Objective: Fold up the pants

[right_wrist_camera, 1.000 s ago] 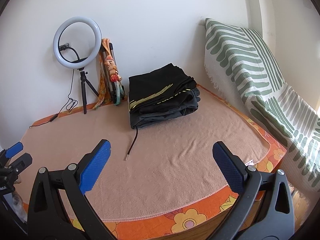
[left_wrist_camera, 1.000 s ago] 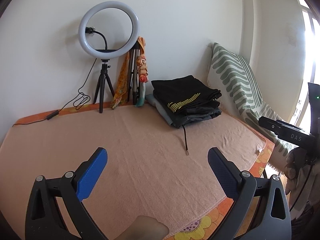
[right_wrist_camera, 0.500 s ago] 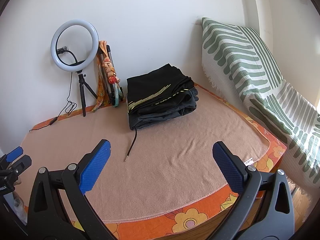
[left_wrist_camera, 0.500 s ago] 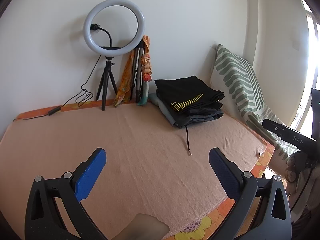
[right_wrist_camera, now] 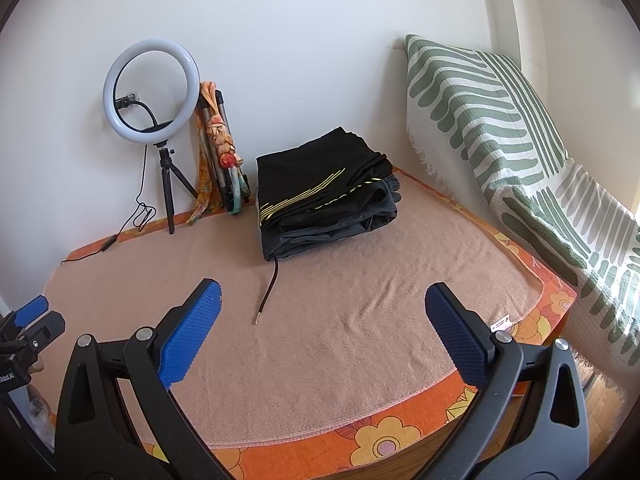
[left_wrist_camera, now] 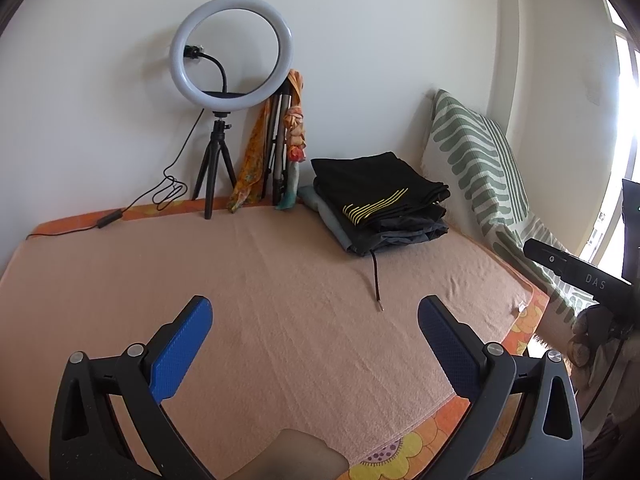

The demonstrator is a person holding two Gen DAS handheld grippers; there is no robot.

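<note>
A stack of folded dark pants (left_wrist_camera: pixel 380 204) (right_wrist_camera: pixel 324 200), the top pair black with yellow stripes, lies at the back of a peach towel (left_wrist_camera: pixel 280 300) (right_wrist_camera: pixel 360 300) spread on the bed. A black drawstring (left_wrist_camera: pixel 376 280) (right_wrist_camera: pixel 268 292) trails from the stack toward me. My left gripper (left_wrist_camera: pixel 314 312) is open and empty above the towel's front. My right gripper (right_wrist_camera: pixel 320 300) is open and empty, also above the front edge. The right gripper's body (left_wrist_camera: pixel 580 276) shows at the right of the left wrist view; the left gripper (right_wrist_camera: pixel 32 320) shows at the left of the right wrist view.
A ring light on a tripod (left_wrist_camera: pixel 230 80) (right_wrist_camera: pixel 152 92) and a folded tripod with an orange scarf (left_wrist_camera: pixel 280 152) (right_wrist_camera: pixel 216 152) stand against the back wall. A green-striped cushion (left_wrist_camera: pixel 476 160) (right_wrist_camera: pixel 500 120) leans at the right. An orange flowered sheet (right_wrist_camera: pixel 380 436) edges the bed.
Both grippers have drifted slightly, the views shifting a little to the right and down. Both stay open and empty; the pants stack has not moved.
</note>
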